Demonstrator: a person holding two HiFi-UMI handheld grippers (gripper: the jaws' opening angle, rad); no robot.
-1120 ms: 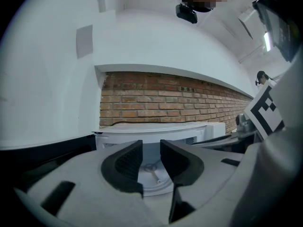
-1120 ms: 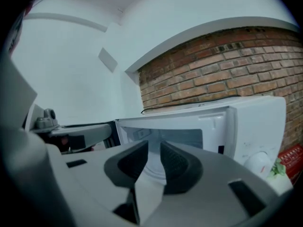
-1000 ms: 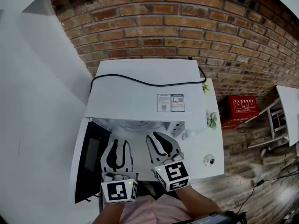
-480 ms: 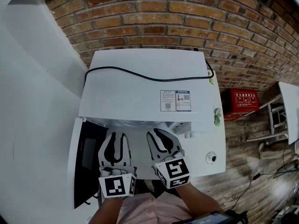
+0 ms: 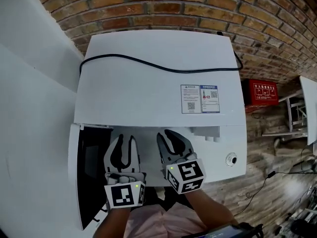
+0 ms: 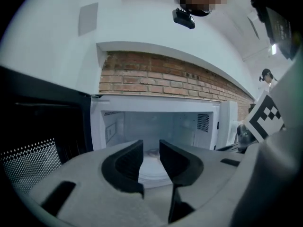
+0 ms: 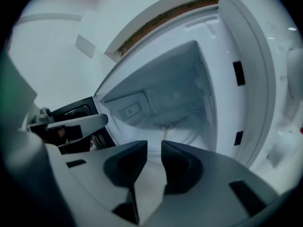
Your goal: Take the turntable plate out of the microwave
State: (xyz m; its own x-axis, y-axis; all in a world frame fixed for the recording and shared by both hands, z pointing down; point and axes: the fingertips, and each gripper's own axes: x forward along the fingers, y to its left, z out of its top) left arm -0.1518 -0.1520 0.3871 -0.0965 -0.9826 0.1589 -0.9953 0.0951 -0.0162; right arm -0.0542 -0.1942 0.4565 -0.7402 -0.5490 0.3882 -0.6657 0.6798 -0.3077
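The white microwave stands with its door swung open to the left. In the head view its top hides the cavity. The glass turntable plate lies on the cavity floor; in the right gripper view the plate shows tilted. My left gripper hovers in front of the opening, short of the plate. The left gripper has its jaws a narrow gap apart, holding nothing. My right gripper is beside it, also outside the cavity. The right gripper has just been opening slightly, with nothing between its jaws.
A black cable runs across the microwave's top, and a sticker sits near its front edge. The control knob is at the front right. A brick wall is behind, a red box on the floor at right.
Both grippers have sunk in front of the opening. The head camera has moved closer over the microwave, so its top now covers the cavity that showed before.
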